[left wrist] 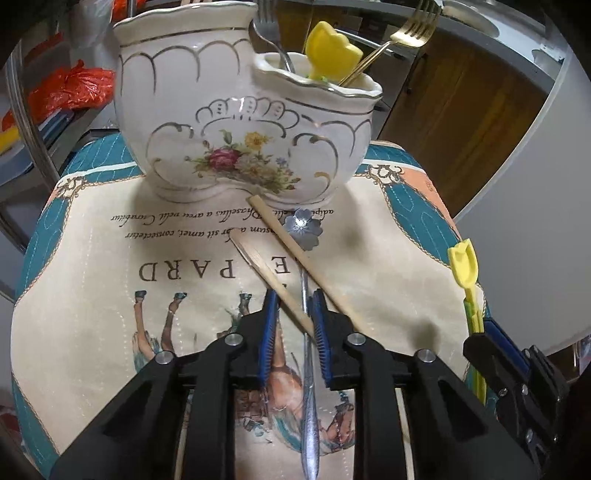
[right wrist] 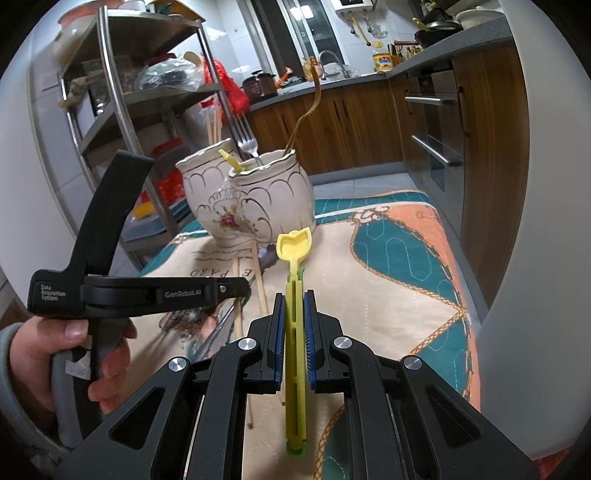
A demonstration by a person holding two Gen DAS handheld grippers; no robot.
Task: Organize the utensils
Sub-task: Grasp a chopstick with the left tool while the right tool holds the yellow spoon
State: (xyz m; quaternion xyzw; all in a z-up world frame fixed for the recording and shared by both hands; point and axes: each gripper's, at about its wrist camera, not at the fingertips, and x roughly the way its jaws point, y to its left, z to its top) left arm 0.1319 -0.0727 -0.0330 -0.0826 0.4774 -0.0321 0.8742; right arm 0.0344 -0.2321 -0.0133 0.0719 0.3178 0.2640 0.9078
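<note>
A white floral ceramic holder with two compartments stands on the printed cloth; it also shows in the right wrist view. Its smaller compartment holds a silver fork, a gold fork and a yellow tulip spoon. Two wooden chopsticks and a silver flower-ended spoon lie on the cloth. My left gripper is narrowly open around one chopstick and the silver spoon's handle. My right gripper is shut on a second yellow tulip spoon, held above the cloth.
A metal shelf rack with bags and boxes stands left of the table. Wooden kitchen cabinets and a counter lie behind. The table's right edge borders a white curved wall. The left gripper's body sits left of the right one.
</note>
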